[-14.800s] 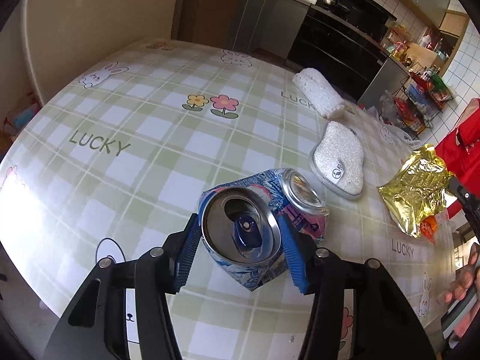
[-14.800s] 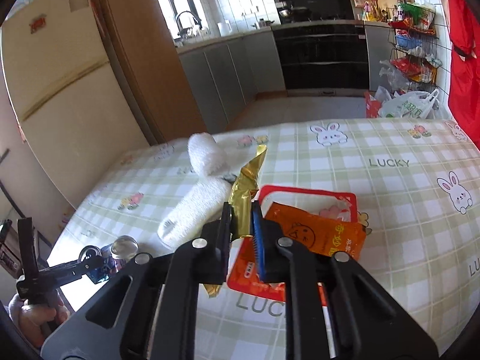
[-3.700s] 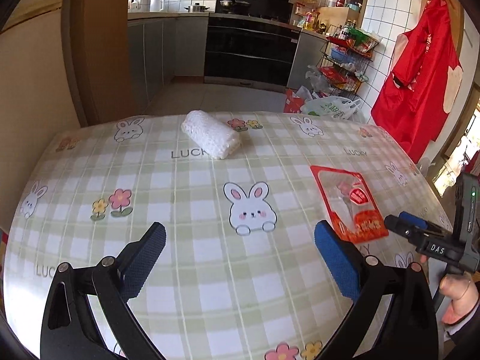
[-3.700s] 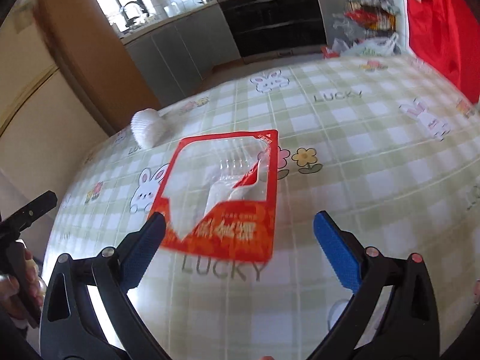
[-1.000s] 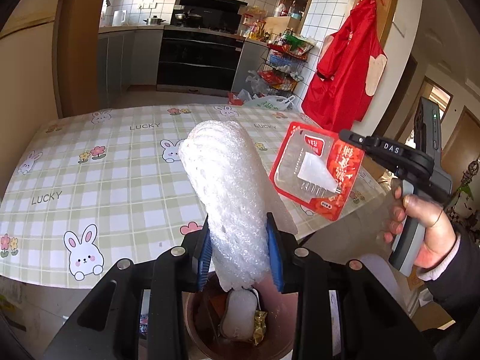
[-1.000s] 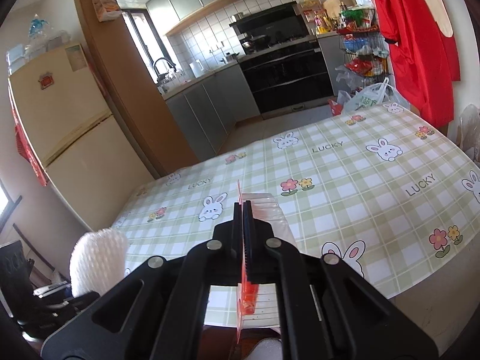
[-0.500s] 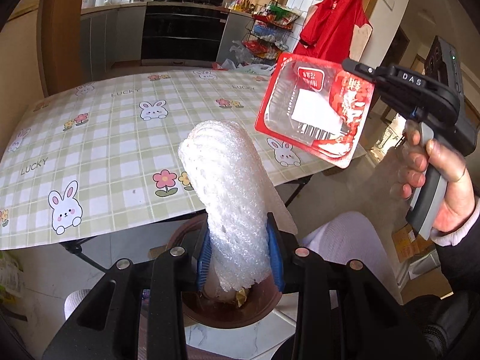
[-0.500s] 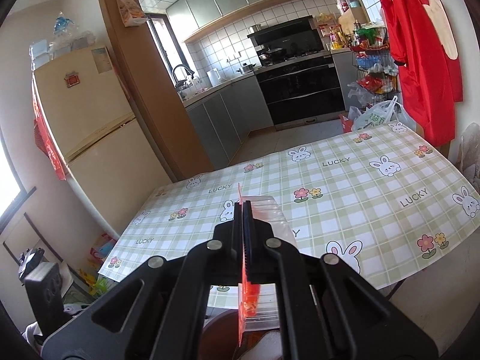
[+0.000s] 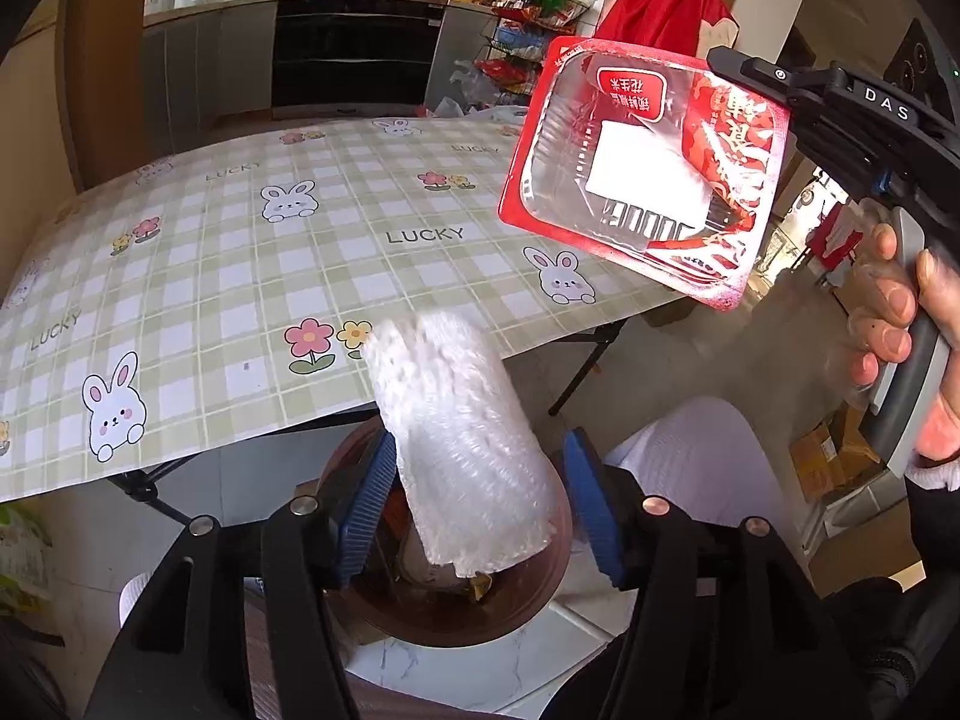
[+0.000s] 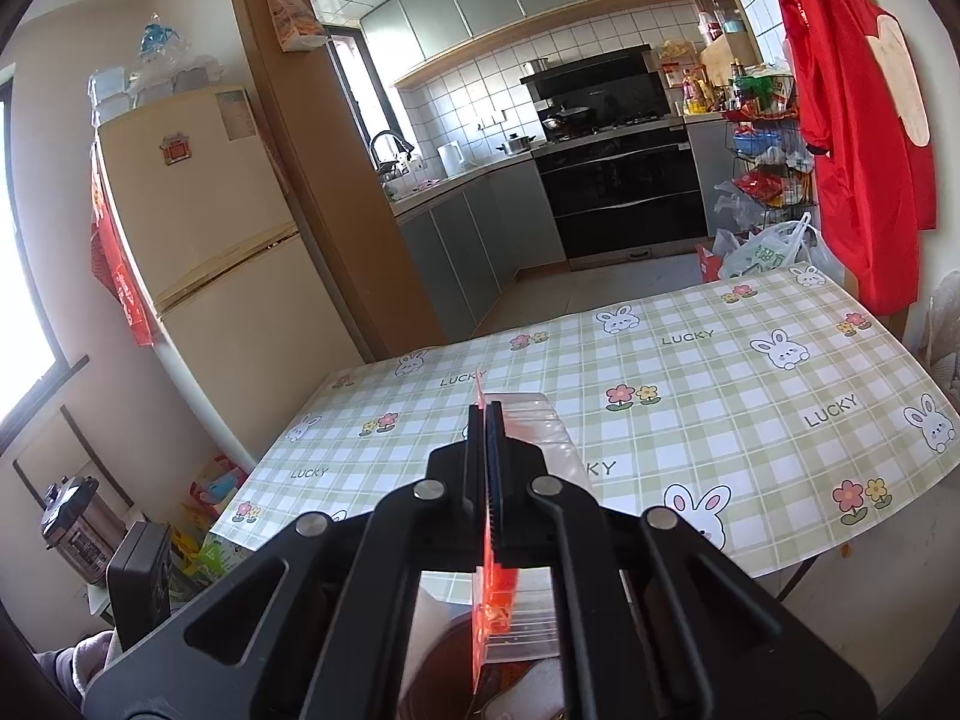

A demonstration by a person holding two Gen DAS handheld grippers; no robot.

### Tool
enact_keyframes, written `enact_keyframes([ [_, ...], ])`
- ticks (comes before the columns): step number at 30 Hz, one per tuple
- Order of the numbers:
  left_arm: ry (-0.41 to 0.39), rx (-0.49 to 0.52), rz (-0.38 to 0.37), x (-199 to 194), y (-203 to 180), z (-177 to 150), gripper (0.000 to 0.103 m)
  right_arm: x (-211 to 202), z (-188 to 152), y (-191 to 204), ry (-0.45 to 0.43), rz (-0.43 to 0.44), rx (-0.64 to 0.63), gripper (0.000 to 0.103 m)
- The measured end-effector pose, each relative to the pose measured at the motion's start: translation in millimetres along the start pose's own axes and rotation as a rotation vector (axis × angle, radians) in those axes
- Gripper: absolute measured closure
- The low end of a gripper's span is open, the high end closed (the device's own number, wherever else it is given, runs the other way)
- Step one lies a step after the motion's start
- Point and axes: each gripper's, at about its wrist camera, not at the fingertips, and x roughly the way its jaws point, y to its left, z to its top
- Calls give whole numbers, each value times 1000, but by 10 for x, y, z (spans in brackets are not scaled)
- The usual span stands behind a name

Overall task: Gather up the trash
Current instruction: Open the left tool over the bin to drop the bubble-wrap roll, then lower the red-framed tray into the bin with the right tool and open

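In the left wrist view my left gripper (image 9: 477,501) is open over a brown trash bin (image 9: 528,606). A white foam net roll (image 9: 462,450) sits between the parted jaws, blurred, its lower end inside the bin mouth. My right gripper (image 9: 750,81) is shut on a red and clear plastic food tray (image 9: 642,174) and holds it up at the right, above the table edge. In the right wrist view my right gripper (image 10: 485,420) pinches the tray (image 10: 528,438) edge-on, with the bin (image 10: 456,660) below it.
The table (image 9: 240,252) with a green checked rabbit cloth stands beyond the bin. A fridge (image 10: 198,240) is at the left, kitchen cabinets and a stove (image 10: 618,180) at the back. A red apron (image 10: 852,108) hangs at the right.
My left jaws have opened and the foam roll has dropped lower toward the bin. The right gripper still holds the tray, now a little higher.
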Motion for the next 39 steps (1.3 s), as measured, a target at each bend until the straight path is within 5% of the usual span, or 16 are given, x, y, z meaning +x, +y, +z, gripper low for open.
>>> enact_keyframes([
  [9,-21,-24,46,-77,107,43,36,29,-70,99,32,24,-13,98],
  [19,-90,-85,140,-247,321,93,12,16,-164,212,74,49,-30,98],
  [29,-184,-196,256,-571,689,167,7,92,-291,434,158,88,-84,98],
  [39,-214,-224,292,-723,821,182,7,276,-502,558,292,109,-103,97],
])
